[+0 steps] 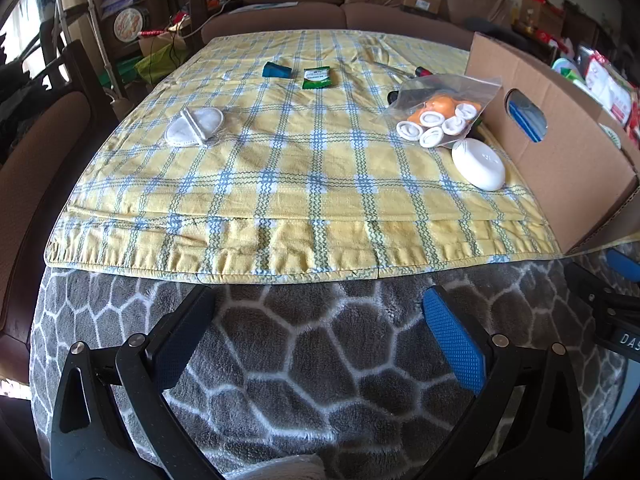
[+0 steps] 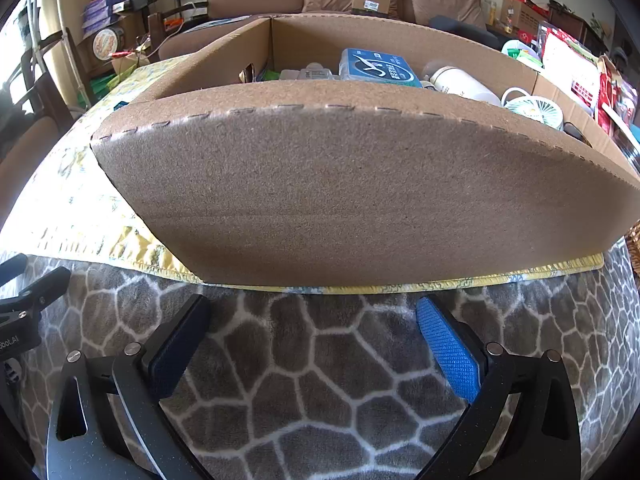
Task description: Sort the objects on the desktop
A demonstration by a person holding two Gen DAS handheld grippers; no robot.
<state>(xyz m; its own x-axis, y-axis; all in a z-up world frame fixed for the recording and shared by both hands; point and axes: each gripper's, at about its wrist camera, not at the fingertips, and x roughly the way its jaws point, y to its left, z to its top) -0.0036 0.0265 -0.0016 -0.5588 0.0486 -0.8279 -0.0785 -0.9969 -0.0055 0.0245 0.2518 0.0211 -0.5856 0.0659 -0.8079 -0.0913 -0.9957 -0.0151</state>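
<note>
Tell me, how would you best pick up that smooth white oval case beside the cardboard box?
Probably from above, across the narrow width of the white oval case. It lies flat on the checked cloth, its long axis slanting, and its rounded ends could slip.

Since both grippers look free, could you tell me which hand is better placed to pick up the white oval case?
Probably the right: the white oval case lies beside the cardboard box, directly ahead of the open right gripper. The left gripper, also open, faces the cloth's middle.
</note>
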